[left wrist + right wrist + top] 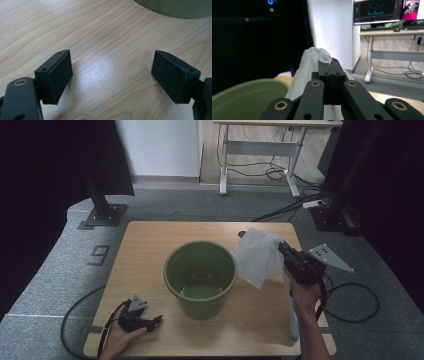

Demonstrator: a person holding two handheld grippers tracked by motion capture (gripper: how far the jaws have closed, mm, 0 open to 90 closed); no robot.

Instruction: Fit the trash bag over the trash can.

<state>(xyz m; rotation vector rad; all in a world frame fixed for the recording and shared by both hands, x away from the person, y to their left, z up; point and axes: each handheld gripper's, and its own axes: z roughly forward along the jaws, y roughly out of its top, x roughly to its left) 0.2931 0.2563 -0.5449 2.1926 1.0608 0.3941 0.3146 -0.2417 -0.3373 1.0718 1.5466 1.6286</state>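
Observation:
A green bucket stands in the middle of the wooden table; its rim fills the lower left of the right gripper view. Just right of the bucket, my right gripper is lifted above the table and shut on a thin white plastic bag, which hangs down beside the bucket's rim. The bag's edge bunches out above the closed jaws. My left gripper rests near the table's front left edge, its jaws open with bare wood between the pads.
A desk frame with loose cables stands on the floor behind the table. Black stand bases sit at the back left and back right. A cable loops on the floor right of the table. A monitor glows on the far desk.

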